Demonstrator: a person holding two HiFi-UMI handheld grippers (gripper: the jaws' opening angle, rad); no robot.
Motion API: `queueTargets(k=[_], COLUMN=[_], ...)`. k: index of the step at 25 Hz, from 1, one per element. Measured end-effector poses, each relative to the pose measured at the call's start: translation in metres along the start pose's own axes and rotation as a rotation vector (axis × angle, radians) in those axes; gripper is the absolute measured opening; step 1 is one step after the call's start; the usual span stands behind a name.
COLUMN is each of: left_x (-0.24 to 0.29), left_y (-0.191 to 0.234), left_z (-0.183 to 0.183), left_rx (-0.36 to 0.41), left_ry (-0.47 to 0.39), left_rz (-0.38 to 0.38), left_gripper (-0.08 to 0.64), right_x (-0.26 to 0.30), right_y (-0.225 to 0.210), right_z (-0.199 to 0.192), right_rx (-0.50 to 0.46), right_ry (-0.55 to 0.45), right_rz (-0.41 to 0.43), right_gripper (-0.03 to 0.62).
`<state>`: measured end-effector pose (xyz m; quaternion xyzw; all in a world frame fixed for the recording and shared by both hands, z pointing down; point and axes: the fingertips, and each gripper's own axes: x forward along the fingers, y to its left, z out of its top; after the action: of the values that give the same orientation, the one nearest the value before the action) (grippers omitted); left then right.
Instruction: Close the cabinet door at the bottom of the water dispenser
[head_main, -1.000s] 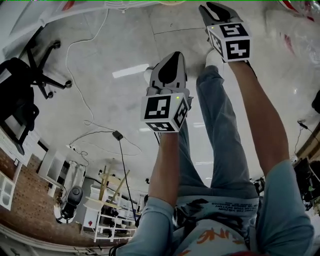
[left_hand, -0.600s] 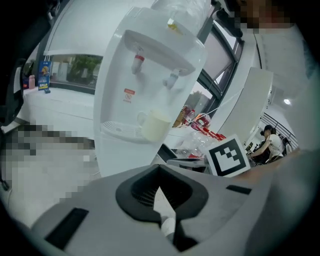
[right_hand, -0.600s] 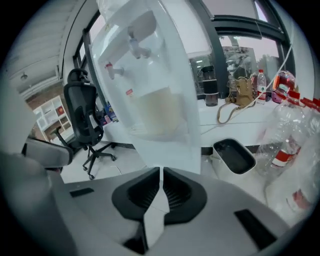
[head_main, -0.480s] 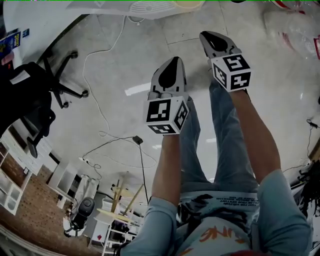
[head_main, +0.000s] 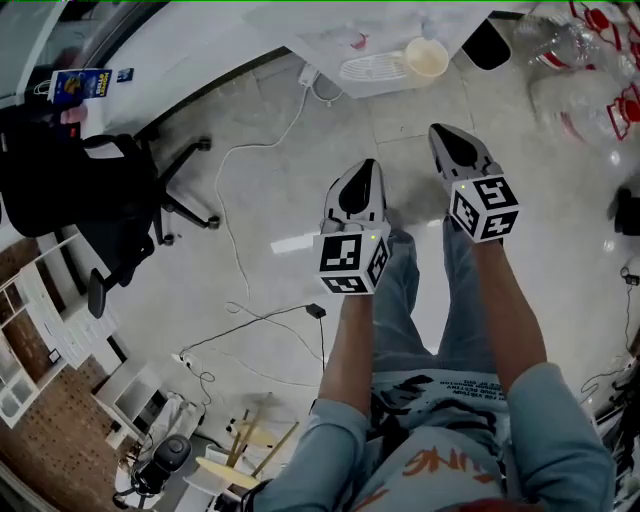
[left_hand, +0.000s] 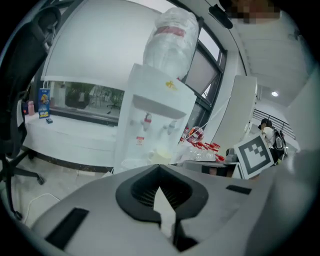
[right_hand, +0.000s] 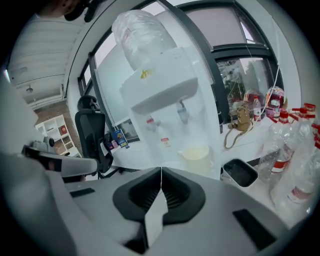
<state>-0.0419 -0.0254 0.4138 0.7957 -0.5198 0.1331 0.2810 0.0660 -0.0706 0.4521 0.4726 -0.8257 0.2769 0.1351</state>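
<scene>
As head view shows, left gripper (head_main: 362, 175) and right gripper (head_main: 447, 138) point at the water dispenser (head_main: 380, 35), well apart. Left gripper view: jaws together, empty, dispenser beyond. Right gripper view: jaws just closed, empty; cabinet door hidden.

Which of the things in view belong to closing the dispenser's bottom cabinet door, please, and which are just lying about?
Job in hand:
- water dispenser (its cabinet door is out of view)
- left gripper, shut and empty
- right gripper, jaws just closed on nothing

Lying about:
- office chair
- blue packet
- plastic bottles
- black tray
- cream cup
</scene>
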Motion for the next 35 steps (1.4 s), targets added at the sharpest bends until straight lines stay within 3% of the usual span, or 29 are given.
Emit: queueTargets(k=[5, 15, 19, 24, 29, 35], left_x=[-0.052, -0.156, -0.184, -0.217, -0.236, -0.234], left_y=[0.003, 0.013, -0.006, -0.022, -0.030, -0.021], left_z=[0.059, 0.186, 0.252, 0.336, 0.372, 0.391], left_rx=[0.021, 0.014, 0.098, 0.207, 0.298, 0.324], left_ry=[-0.078, -0.246, -0.345, -0.492, -0.556, -0.590], left_rz=[0.027, 0.136, 0.101, 0.112, 0.139, 0.192], left_gripper=[0.008, 0.008, 0.008, 0.008, 0.008, 0.008], right_x=[-0.035, -0.116, -0.134, -0.143, -0.160, -0.161], right_y=[0.053, 0.136, 0.159, 0.200, 0.228, 0.237], right_z=[0.046, 0.178, 0.234, 0.318, 0.366, 0.389], right_rx=[0.006, -0.007, -0.120, -0.222, -0.306, -0.402], right_ry=[-0.050, -0.222, -0.273, -0.386, -0.461, -0.494], right_rz=[0.000, -0.043, -0.061, -0.005, 0.032, 0.010], right_gripper=[0.029, 0.029, 0.031, 0.031, 0.031, 0.031])
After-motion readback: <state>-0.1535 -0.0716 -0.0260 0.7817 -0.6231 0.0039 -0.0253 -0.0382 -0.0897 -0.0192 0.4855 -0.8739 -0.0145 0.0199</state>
